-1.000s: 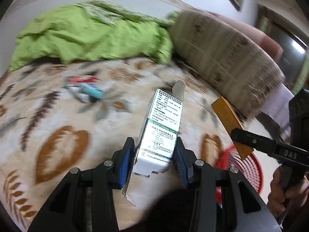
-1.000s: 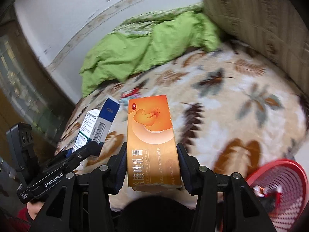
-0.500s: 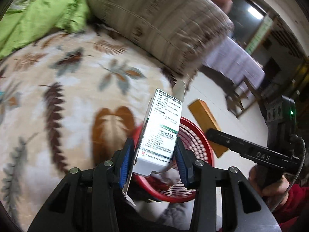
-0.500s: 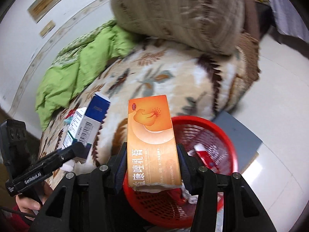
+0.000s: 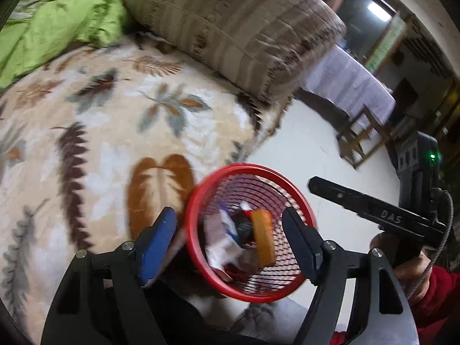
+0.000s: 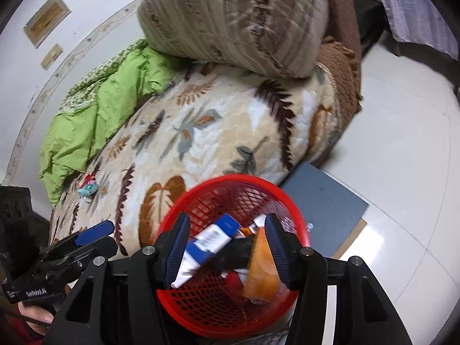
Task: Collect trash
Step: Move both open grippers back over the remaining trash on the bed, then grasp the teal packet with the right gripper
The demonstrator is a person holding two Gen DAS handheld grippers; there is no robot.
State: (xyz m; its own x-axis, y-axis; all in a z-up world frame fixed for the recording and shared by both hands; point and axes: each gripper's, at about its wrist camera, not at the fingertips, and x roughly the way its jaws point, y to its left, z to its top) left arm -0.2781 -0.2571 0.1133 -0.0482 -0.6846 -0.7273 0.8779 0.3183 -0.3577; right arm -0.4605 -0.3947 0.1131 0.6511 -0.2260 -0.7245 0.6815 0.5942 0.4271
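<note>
A bed (image 6: 230, 132) under a leaf-patterned blanket fills most of both views, with a crumpled green quilt (image 6: 95, 106) at its far side and a big striped brown cushion (image 5: 230, 26) on top near the edge. On the pale tiled floor (image 6: 402, 149) just beside the bed stands a red mesh basket (image 6: 201, 310), and a grey board (image 6: 325, 201) lies flat behind it. Both tongs hang over the basket. The left gripper (image 5: 230, 238) has just been opening — its blue pads stand wide apart with nothing between them. The right gripper (image 6: 227, 247) has also just been opening, released; the orange box (image 6: 261, 270) lies in the basket close by its right pad, no longer gripped. The blue-and-white box (image 6: 212, 241) rests tilted in the basket among crumpled wrappers. A small teal and red scrap (image 6: 89, 187) remains on the blanket — near the quilt.
</note>
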